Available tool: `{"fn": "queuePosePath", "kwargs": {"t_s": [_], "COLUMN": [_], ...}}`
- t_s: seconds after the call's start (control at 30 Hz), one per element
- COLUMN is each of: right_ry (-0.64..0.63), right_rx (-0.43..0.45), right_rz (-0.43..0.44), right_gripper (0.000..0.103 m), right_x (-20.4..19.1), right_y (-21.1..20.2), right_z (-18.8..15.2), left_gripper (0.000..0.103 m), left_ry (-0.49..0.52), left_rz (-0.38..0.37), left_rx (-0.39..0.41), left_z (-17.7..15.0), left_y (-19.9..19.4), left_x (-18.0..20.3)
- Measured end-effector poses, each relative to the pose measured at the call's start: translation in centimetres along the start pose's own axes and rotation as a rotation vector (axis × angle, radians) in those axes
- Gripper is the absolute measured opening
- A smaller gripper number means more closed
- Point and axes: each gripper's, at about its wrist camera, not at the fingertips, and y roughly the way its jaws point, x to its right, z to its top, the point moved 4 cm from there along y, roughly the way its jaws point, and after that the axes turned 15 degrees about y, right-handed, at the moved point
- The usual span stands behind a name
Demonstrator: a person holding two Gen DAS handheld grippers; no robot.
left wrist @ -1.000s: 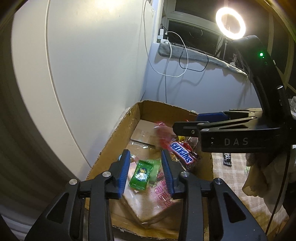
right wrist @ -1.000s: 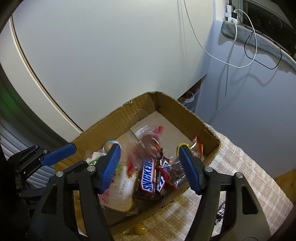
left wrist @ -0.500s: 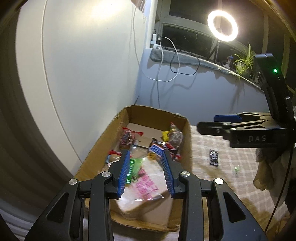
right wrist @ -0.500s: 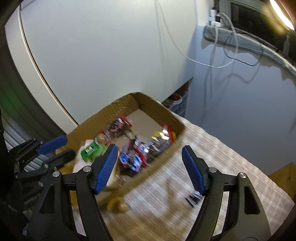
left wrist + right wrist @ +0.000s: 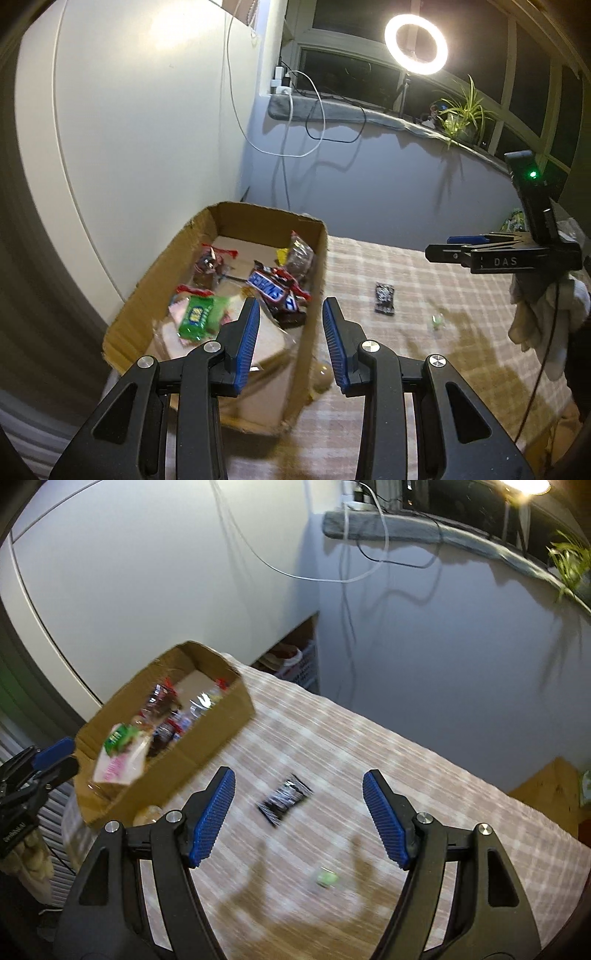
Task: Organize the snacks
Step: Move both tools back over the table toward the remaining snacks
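Note:
A cardboard box [image 5: 314,295] [image 5: 207,738] on the checked tablecloth holds a Snickers bar [image 5: 275,290], a green packet [image 5: 197,317], a pink-print bag [image 5: 114,768] and other wrapped snacks. A black packet [image 5: 385,299] [image 5: 284,799] and a small green candy [image 5: 436,319] [image 5: 327,878] lie on the cloth to the right of the box. A round yellowish sweet [image 5: 321,376] lies against the box's near right side. My left gripper [image 5: 290,338] is open and empty over the box's near right wall. My right gripper [image 5: 299,818] is open wide and empty above the black packet.
The box stands at the table's left edge beside a white wall. A ring light [image 5: 415,38], a windowsill with cables [image 5: 306,110] and a plant [image 5: 461,114] are behind. A wooden piece [image 5: 546,790] is at the table's right.
Both grippers have pulled back from the box and swung right; the right one now hangs over the black packet on the cloth. Both stayed open and empty.

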Motion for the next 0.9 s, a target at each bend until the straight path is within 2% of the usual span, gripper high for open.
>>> {"fn": "queuePosePath", "kwargs": {"t_s": [0.2,0.4,0.53,0.8,0.9], "right_ry": [0.009,-0.051,-0.086,-0.220,-0.288], "right_rx": [-0.034,-0.082,-0.105,-0.129,-0.143], "right_rz": [0.003,0.024,0.037,0.185,0.241], "right_gripper": [0.074,0.074,0.074,0.074,0.071], "right_x": [2.4,2.6,2.5,-1.9,-4.2], "right_y": [0.4,1.3,1.9,2.7,3.3], "right_z": [-1.2,-3.6,-5.2,-6.4,-6.8], "left_gripper": [0.034,0.034,0.034,0.034,0.034], "left_ry": [0.001,-0.006,-0.048,-0.152,-0.170], "left_rz": [-0.022,-0.066,-0.106,-0.082,-0.065], "left_rx": [-0.008,-0.031,-0.059,-0.115,-0.130], "left_z": [-0.7,-1.9,-3.3,-6.0,-6.9], "left_y": [-0.7,-1.1,-0.8,0.4,0.3], "left_x": [1.5,3.7,5.2,6.0,6.0]}}
